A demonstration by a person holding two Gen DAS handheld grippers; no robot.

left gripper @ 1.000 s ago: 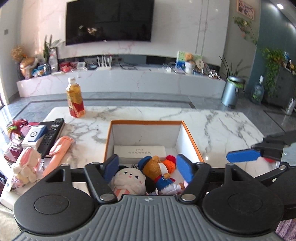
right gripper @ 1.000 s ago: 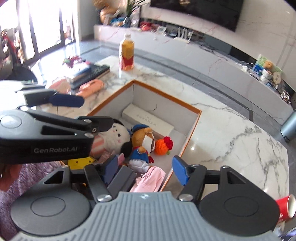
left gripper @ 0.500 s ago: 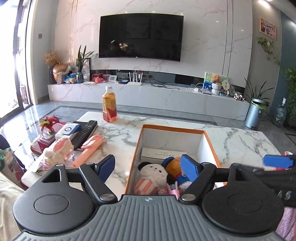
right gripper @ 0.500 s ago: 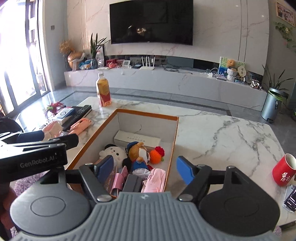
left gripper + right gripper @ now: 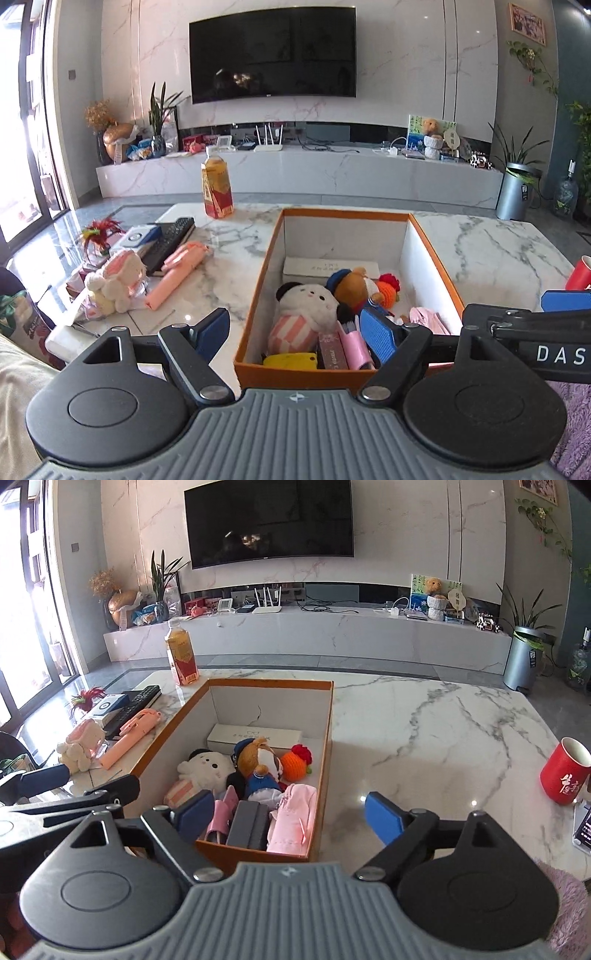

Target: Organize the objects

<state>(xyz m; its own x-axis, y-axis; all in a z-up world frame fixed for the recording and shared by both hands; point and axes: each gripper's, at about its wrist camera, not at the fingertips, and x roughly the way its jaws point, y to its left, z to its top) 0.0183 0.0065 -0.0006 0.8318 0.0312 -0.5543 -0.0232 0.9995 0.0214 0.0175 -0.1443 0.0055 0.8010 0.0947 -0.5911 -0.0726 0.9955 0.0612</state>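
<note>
An orange-rimmed white box (image 5: 436, 254) (image 5: 325, 738) stands on the marble table and holds a white plush doll (image 5: 310, 306) (image 5: 207, 768), a bear doll (image 5: 351, 288) (image 5: 258, 760), an orange knitted toy, a long white case and pink items. My left gripper (image 5: 295, 332) is open and empty, pulled back before the box's near left corner. My right gripper (image 5: 288, 816) is open and empty before the box's near right corner. Left of the box lie a pink rabbit plush (image 5: 114, 280), a pink selfie stick (image 5: 177, 273) and a remote (image 5: 170, 236).
A tea bottle (image 5: 216, 184) (image 5: 181, 657) stands at the table's far left. A red cup (image 5: 565, 775) and a phone edge sit at the right. Boxes and a red feather toy (image 5: 99, 229) lie at the left edge. A TV wall is behind.
Both grippers have drawn back and up from over the box toward the near table edge and levelled out. Both stay open and empty.
</note>
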